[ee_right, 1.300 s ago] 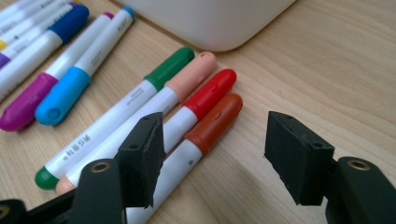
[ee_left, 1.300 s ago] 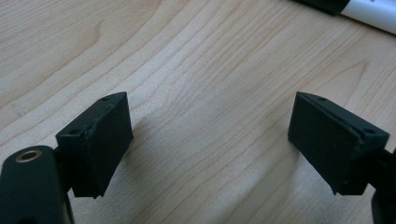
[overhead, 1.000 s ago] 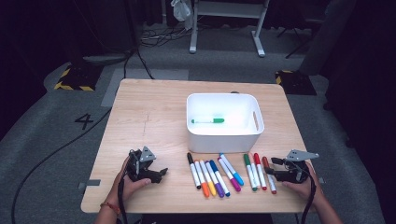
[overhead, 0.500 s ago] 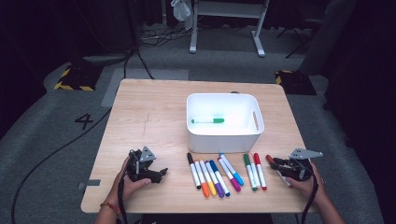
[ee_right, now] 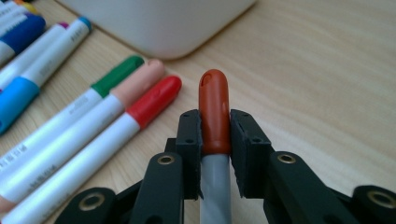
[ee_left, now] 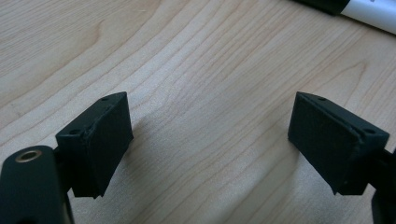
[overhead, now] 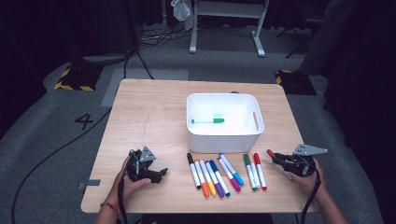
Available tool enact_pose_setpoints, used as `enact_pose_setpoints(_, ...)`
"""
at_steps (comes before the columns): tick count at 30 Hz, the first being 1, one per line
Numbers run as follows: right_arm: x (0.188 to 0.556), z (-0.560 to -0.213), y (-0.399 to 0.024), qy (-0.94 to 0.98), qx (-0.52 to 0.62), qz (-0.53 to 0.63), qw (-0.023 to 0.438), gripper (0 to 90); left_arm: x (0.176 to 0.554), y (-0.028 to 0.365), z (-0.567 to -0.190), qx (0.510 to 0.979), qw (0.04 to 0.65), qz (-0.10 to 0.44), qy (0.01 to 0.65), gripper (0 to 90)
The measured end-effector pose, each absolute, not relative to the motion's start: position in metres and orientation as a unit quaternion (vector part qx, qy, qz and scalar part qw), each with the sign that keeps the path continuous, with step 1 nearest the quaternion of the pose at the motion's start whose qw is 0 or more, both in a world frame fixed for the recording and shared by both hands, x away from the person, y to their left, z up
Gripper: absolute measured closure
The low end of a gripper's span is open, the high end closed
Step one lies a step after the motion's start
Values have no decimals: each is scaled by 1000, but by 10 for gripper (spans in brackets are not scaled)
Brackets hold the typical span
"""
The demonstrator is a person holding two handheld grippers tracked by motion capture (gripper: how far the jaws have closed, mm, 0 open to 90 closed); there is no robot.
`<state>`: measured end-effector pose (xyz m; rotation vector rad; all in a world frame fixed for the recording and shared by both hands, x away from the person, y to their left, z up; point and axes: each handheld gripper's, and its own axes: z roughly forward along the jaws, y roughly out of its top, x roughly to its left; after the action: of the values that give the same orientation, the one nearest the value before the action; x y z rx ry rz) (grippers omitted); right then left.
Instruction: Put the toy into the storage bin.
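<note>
Right gripper view: the right hand-held gripper (ee_right: pixel 215 140) is seen clenched on a marker with a dark orange-red cap (ee_right: pixel 214 109), the pads pressing where cap meets grey barrel; its jaws have just been closing onto it. In the high view the same marker (overhead: pixel 272 154) is held at the right edge of the row, just above the surface (overhead: pixel 149 116), its cap pointing toward the other markers. The left hand-held gripper (overhead: pixel 156 174) is rested on the surface, jaws spread wide, nothing between them.

Step judged to be in hand: lifting this marker for transfer into the white bin (overhead: pixel 224 140), where a green marker (overhead: pixel 208 121) is already laid.

To be done well: the marker is best raised straight up before being swung, so the neighbouring red marker (ee_right: pixel 140 114) is not dragged. The front wall of the bin must be cleared. Release is best made low over the bin floor, barrel kept level.

Hard to make out: the rear of the held barrel is hidden behind the jaws. Print on the marker barrels is too blurred to be read. In the left gripper view a black-and-white marker (ee_left: pixel 355 6) is cut off at the top edge.
</note>
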<state>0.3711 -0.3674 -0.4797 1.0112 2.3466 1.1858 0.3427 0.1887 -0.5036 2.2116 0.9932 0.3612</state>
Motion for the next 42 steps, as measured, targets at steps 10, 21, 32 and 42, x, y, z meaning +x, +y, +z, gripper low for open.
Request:
enact_pose_setpoints(10,381,-426,-357,810,298,466,193,752,343,189,-504,849,338,139,381,138)
enact_pose_setpoints(21,400,-359,-337,811,247,477,230,752,343,189,-504,849,339,139,381,138)
enact_pose_setpoints(32,418,-324,-297,824,199,477,233,752,343,189,-504,849,339,138,381,138)
enact_pose_setpoints(42,429,-316,-254,844,155,459,231,752,343,189,-504,849,339,139,381,137)
